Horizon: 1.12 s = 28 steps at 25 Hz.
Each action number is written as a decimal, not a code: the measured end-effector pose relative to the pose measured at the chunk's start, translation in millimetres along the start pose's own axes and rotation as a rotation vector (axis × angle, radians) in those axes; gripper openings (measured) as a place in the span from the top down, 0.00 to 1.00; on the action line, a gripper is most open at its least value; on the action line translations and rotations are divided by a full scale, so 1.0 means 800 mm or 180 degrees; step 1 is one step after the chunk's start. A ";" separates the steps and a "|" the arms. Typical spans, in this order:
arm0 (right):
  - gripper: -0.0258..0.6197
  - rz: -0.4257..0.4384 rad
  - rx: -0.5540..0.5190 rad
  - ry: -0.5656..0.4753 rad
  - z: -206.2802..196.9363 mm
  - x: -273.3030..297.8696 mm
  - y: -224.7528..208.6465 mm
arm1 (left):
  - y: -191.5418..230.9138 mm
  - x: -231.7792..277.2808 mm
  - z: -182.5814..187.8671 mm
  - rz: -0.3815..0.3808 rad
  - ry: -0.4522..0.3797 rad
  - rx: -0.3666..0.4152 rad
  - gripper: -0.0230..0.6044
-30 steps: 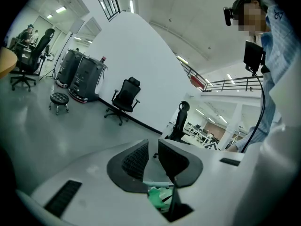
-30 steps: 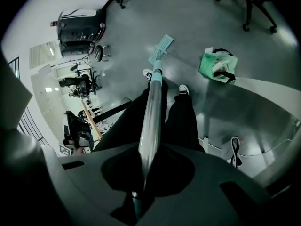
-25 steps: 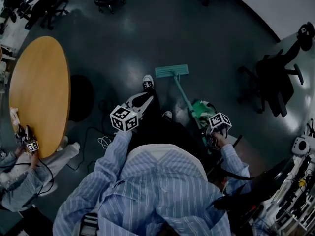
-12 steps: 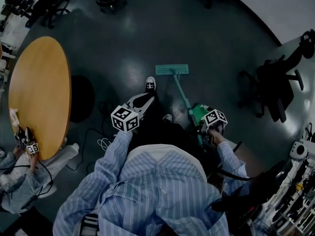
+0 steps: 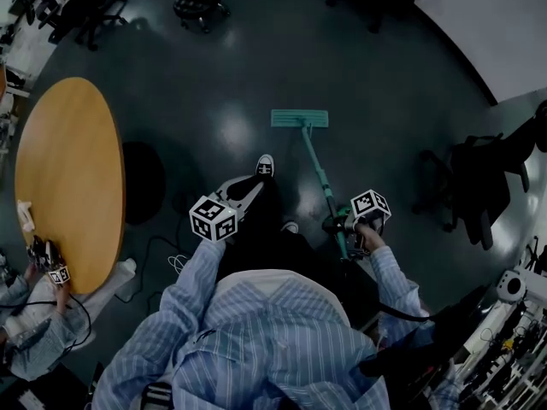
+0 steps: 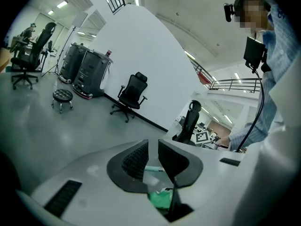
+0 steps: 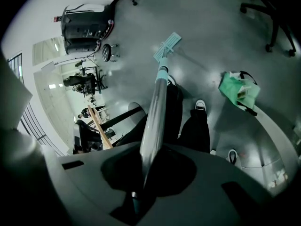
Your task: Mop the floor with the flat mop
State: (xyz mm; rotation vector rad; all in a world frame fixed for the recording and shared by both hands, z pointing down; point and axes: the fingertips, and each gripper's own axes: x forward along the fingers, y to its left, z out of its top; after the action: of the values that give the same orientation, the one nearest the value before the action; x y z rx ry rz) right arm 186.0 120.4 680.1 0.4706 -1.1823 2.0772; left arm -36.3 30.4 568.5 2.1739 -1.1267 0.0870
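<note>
The flat mop with the teal rectangular pad [image 5: 299,118] lies with its pad flat on the dark, glossy grey floor [image 5: 231,75], out ahead of the person's black-and-white shoe [image 5: 265,164]. Its slim teal and silver pole [image 5: 316,166] slants back from the pad to the right gripper [image 5: 344,227]. In the right gripper view the pole [image 7: 157,102] runs straight out from between the jaws to the pad [image 7: 168,44], so the right gripper [image 7: 146,171] is clamped on the pole, well up from the pad.

The left gripper [image 5: 255,182] hangs over the person's legs, apart from the mop. Its jaws [image 6: 153,160] stand a narrow gap apart with nothing between them.

The step in hand looks like a push or pull stroke driven by one gripper alone. To do it well:
- Keep the pad pressed flat, so neither end lifts.
- Keep the clamp firm, since a round pole could twist in the jaws.
- Closing the left gripper on the pole as well would probably steady the pad.
- Steer away from the shoe.
- Steer away from the loose cables [image 5: 171,246] beside the round wooden worktop [image 5: 68,178].
- Steer away from the black office chair [image 5: 479,182] on the right.
</note>
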 end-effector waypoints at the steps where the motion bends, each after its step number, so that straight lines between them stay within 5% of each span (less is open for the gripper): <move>1: 0.88 0.0005 0.0001 -0.0001 0.018 -0.001 0.011 | 0.010 0.006 0.009 0.0008 0.0004 -0.0010 0.86; 20: 0.88 -0.0100 -0.0154 -0.0120 0.407 -0.031 0.234 | 0.184 0.176 0.184 -0.0278 0.0212 0.0019 0.86; 28: 0.88 -0.0172 -0.0268 -0.0235 0.579 -0.019 0.330 | 0.241 0.227 0.214 -0.0449 0.0339 0.0111 0.86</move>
State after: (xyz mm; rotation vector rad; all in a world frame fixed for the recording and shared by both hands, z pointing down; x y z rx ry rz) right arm -4.3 -373.0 752.0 0.5375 -1.2805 1.9708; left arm -107.3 -274.7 603.6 2.2448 -0.9163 0.1591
